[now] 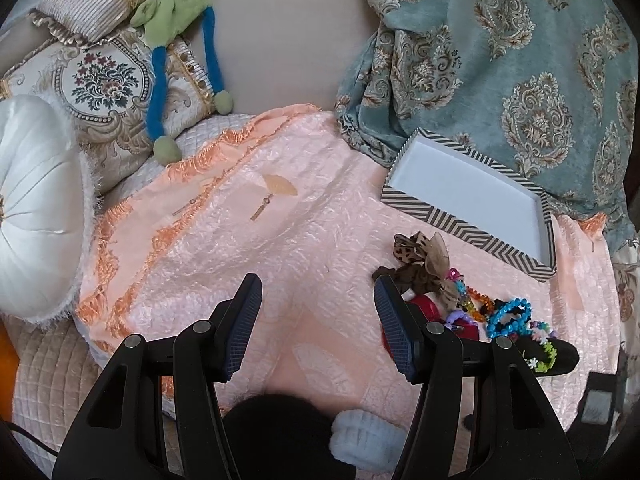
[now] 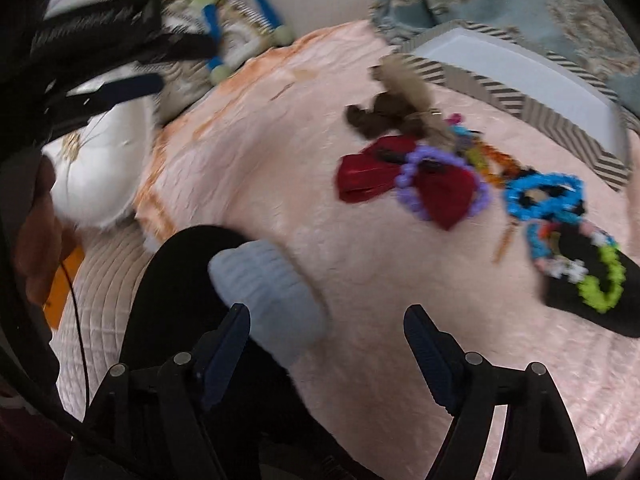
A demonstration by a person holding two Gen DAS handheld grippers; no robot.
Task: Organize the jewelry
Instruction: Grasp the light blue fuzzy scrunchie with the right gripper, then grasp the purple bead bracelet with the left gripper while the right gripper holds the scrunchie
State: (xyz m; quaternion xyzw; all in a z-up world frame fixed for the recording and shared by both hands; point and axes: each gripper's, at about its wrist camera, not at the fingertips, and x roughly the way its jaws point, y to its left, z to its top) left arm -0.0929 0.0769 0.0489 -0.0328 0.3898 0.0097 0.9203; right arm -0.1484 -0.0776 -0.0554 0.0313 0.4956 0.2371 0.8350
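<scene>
A pile of jewelry and hair accessories lies on the pink bedspread [image 1: 280,248]: a brown bow [image 1: 420,264], a red bow [image 2: 384,180], a purple bead bracelet [image 2: 440,176], a blue bead bracelet [image 1: 508,316], a green bead bracelet [image 2: 604,284] on a black piece. An empty white tray with a striped rim [image 1: 472,184] sits behind the pile. My left gripper [image 1: 316,320] is open and empty, left of the pile. My right gripper [image 2: 326,340] is open and empty, in front of the pile; its view is blurred.
Cushions [image 1: 36,204] and a green and blue plush toy [image 1: 176,40] lie at the far left. A blue patterned cloth [image 1: 520,60] hangs behind the tray. A black leg with a light blue sock [image 2: 272,288] rests on the bed near both grippers.
</scene>
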